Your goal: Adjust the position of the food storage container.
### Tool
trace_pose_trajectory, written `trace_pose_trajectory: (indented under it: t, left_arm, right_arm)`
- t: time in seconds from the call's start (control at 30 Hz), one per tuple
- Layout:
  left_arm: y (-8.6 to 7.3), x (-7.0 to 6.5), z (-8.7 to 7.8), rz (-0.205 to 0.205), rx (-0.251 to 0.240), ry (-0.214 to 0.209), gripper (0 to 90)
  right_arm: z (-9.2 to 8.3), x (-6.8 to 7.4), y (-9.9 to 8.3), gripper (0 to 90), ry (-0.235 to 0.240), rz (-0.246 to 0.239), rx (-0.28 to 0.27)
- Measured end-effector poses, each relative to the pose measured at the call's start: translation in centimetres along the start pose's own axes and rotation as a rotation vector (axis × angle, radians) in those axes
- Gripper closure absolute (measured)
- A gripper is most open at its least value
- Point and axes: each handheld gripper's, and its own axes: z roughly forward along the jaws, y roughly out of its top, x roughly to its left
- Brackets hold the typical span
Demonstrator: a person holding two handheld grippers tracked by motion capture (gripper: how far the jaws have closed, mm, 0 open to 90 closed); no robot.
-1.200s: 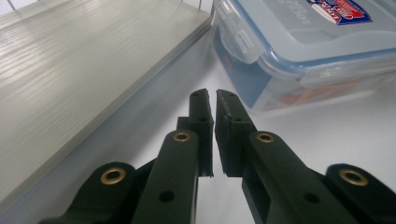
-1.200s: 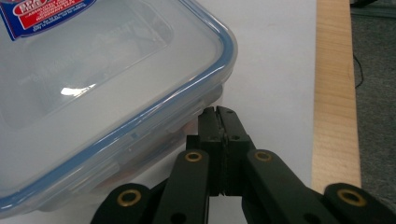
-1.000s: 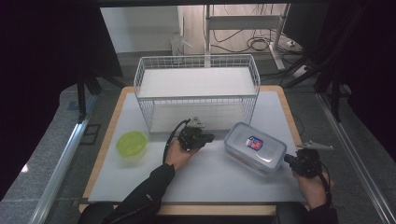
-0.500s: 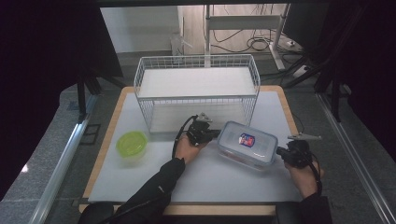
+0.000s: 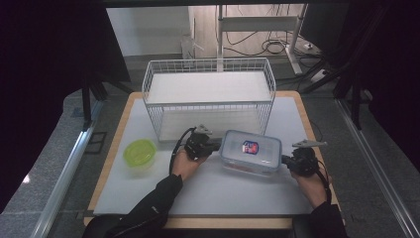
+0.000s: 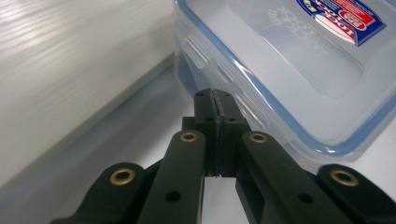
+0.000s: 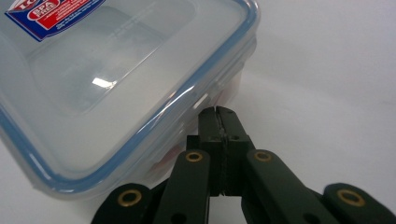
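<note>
A clear rectangular plastic food container with a blue-edged snap lid and a red-and-blue label (image 5: 251, 152) is lying flat on the white mat (image 5: 208, 191) that covers the wooden-edged table (image 5: 119, 124), just at the 6 o'clock side of the white wire two-tier basket (image 5: 208, 96). The container is sitting between the two hands, lid on.

The left gripper (image 5: 214, 145) is meeting the container at its 9 o'clock end. In the left gripper view its two black jaws are lying pressed together with nothing between them, and the closed tip (image 6: 215, 95) is resting against the container's side wall (image 6: 261, 88) just under the lid's side flap.

The right gripper (image 5: 286, 160) is standing at the container's 3 o'clock end. In the right gripper view its jaws are likewise shut flat on each other, empty, with the tip (image 7: 219, 112) right up against the container's wall (image 7: 116, 79) below the blue rim; whether it is actually touching is hard to tell.

A round lime-green plastic bowl with a lid (image 5: 139, 152) is sitting well apart at the container's 9 o'clock, near the mat's edge. The person's dark sleeves are reaching in from 6 o'clock.
</note>
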Motion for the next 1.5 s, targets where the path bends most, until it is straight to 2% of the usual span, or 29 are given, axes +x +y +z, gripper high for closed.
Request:
trace_pose_trajectory:
  t: [0.3, 0.47, 0.6, 0.67, 0.87, 1.0, 1.07, 1.1, 1.2, 1.27, 1.4, 1.5]
  left_arm:
    - [-2.5, 0.2, -3.4, -0.027, 0.018, 0.040, 89.8]
    - [-3.9, 0.2, -5.7, -0.052, -0.005, 0.056, 89.8]
    - [-5.1, 0.2, -7.1, -0.066, -0.018, 0.078, 89.8]
    - [-5.7, 0.3, -7.6, -0.082, -0.030, 0.075, 89.8]
    - [-7.1, 0.4, -9.4, -0.104, -0.035, 0.104, 89.8]
    - [-7.7, 0.4, -9.8, -0.115, -0.038, 0.099, 89.7]
    - [-7.7, 0.4, -9.8, -0.103, -0.035, 0.104, 89.2]
    - [-7.8, 0.4, -10.0, -0.089, -0.031, 0.114, 86.1]
    - [-8.0, 0.1, -10.7, -0.046, -0.028, 0.175, 74.9]
    - [-8.4, 0.0, -11.6, -0.029, -0.055, 0.208, 60.8]
    - [-9.2, -0.4, -12.8, 0.015, -0.110, 0.232, 40.4]
    - [-9.8, -0.6, -13.1, 0.044, -0.128, 0.218, 26.3]
  right_arm:
    - [1.3, 2.3, 1.0, 90.0, 0.071, -0.067, 0.012]
    - [2.1, 3.8, 1.4, 90.0, 0.112, -0.097, 0.019]
    - [2.7, 5.2, 1.8, 90.0, 0.136, -0.126, 0.022]
    - [3.0, 5.8, 2.0, 90.0, 0.146, -0.129, 0.027]
    - [3.5, 7.6, 2.3, 90.0, 0.182, -0.165, 0.036]
    - [3.6, 8.4, 2.4, 90.0, 0.168, -0.202, 0.040]
    - [3.6, 8.4, 2.4, 90.0, 0.170, -0.210, 0.042]
    - [3.5, 8.4, 2.3, 87.2, 0.172, -0.211, 0.046]
    - [3.0, 8.1, 2.2, 79.4, 0.120, -0.256, 0.028]
    - [2.5, 7.5, 2.2, 70.9, 0.120, -0.245, 0.008]
    - [1.7, 6.6, 1.9, 53.2, 0.121, -0.234, -0.031]
    - [1.3, 6.2, 1.7, 36.9, 0.132, -0.233, -0.053]
